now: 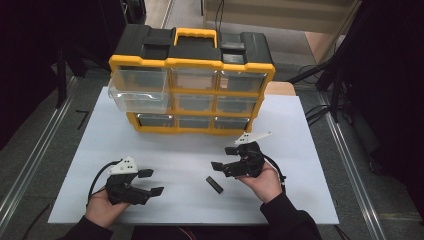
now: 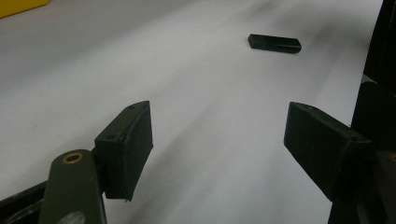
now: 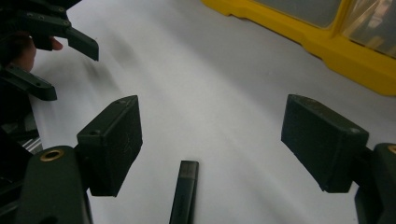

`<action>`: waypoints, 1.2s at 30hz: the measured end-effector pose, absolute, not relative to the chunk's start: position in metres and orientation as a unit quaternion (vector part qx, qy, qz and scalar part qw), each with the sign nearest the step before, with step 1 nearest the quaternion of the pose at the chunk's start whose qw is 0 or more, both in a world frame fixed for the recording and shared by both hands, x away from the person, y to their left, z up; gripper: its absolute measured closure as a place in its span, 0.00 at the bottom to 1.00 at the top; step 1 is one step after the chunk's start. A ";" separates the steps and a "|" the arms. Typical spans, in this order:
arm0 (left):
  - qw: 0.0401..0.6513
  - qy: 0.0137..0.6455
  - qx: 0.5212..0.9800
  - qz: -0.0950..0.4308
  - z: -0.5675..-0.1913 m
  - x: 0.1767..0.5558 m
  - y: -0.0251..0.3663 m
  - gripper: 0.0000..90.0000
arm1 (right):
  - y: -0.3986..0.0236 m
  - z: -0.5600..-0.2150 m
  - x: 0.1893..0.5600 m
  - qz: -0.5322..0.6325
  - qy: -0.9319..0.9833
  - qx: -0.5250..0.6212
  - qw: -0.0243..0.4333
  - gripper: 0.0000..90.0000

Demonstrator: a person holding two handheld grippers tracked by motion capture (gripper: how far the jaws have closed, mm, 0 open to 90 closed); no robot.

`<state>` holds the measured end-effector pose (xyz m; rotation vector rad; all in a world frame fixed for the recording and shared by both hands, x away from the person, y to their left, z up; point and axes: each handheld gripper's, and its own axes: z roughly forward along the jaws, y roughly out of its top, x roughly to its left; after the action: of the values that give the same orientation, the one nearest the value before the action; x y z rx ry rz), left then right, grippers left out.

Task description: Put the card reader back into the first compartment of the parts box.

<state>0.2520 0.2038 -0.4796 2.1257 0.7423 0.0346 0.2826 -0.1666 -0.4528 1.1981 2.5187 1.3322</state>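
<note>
The left gripper rested on the white table, jaws apart and empty. Right of it lay the one small black stick, loose on the table, not yet picked up. The right gripper hovered just beside it, jaws apart, the stick lying near them. Behind stood one yellow organizer with nine clear drawers, the top-left drawer pulled out. By my judgement, the grasp and stowing remained.

I see a black stick on the white table, black grippers, and a yellow-and-black organizer with clear drawers.
</note>
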 end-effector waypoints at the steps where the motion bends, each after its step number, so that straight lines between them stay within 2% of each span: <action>1: 0.430 0.297 0.852 0.014 -0.480 0.252 0.204 0.28 | -0.166 -0.455 0.282 0.428 0.816 0.388 0.027 0.22; 22: 0.427 0.293 0.855 0.013 -0.479 0.251 0.203 0.28 | -0.144 -0.495 0.266 0.376 0.842 0.387 -0.001 0.29; 29: 0.419 0.289 0.860 0.011 -0.481 0.250 0.201 0.28 | -0.137 -0.505 0.263 0.349 0.854 0.386 -0.009 0.38; 30: 0.419 0.290 0.860 0.011 -0.481 0.250 0.201 0.28 | -0.136 -0.505 0.261 0.348 0.856 0.382 0.002 0.40; 34: 0.420 0.291 0.860 0.011 -0.481 0.251 0.202 0.28 | -0.135 -0.505 0.258 0.340 0.857 0.386 0.017 0.52; 35: 0.420 0.291 0.860 0.011 -0.481 0.251 0.202 0.28 | -0.135 -0.505 0.258 0.340 0.857 0.386 0.017 0.52; 36: 0.421 0.291 0.859 0.010 -0.480 0.251 0.202 0.28 | -0.133 -0.504 0.254 0.332 0.859 0.389 0.028 0.60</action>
<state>0.2509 0.2020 -0.4804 2.1531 0.7281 0.0248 0.2545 -0.1326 -0.5043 1.2011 2.6507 1.0230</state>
